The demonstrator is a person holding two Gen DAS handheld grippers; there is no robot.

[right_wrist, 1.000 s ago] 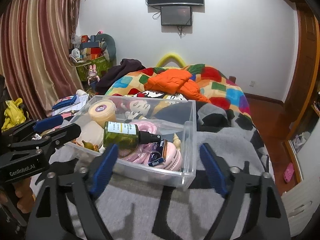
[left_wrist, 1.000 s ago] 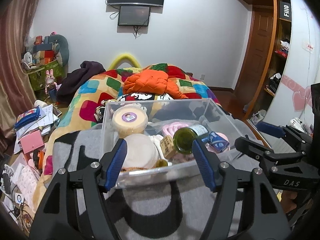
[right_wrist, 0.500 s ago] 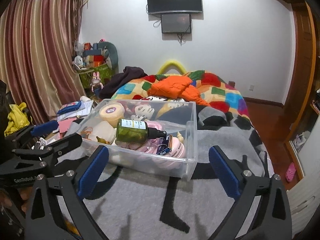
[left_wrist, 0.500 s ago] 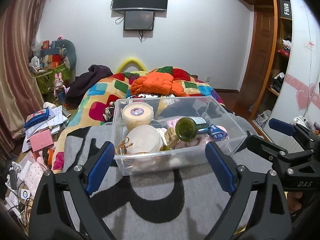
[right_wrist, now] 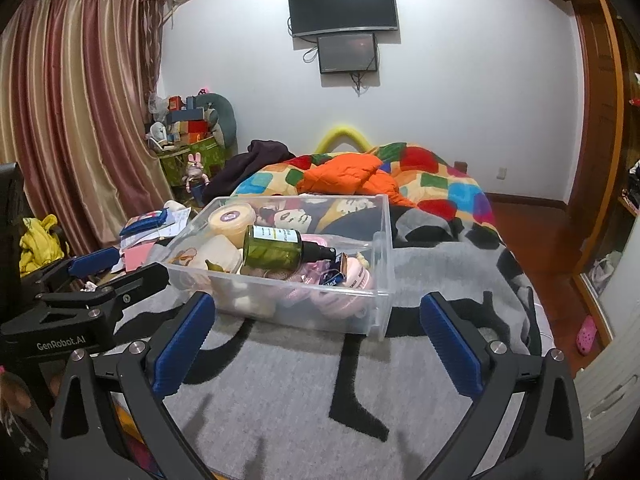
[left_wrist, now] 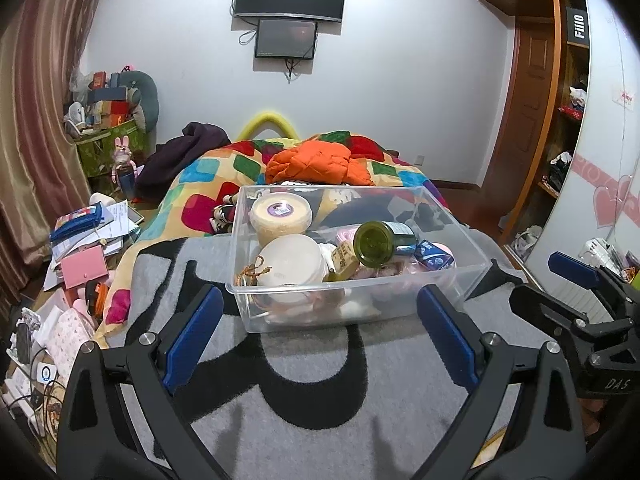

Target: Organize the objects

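A clear plastic box (left_wrist: 444, 280) (right_wrist: 382, 264) stands on a grey and black blanket (left_wrist: 320, 392) (right_wrist: 280, 400). It holds a green spray bottle (left_wrist: 380, 242) (right_wrist: 276, 246) lying on its side, a yellow round tub (left_wrist: 280, 218) (right_wrist: 231, 218), a white round lid (left_wrist: 290, 262) and pink items (right_wrist: 352, 280). My left gripper (left_wrist: 320, 340) is open and empty, in front of the box. My right gripper (right_wrist: 316, 340) is open and empty, also in front of the box and apart from it.
A bed with a colourful quilt (left_wrist: 200, 184) and an orange jacket (right_wrist: 340, 176) lies behind the box. Papers and a pink wallet (left_wrist: 84, 266) clutter the floor at left. A wardrobe (left_wrist: 560, 120) stands at right, curtains (right_wrist: 72, 120) at left.
Both grippers have drawn back from the box and opened wider. The box and its contents have stayed in place.
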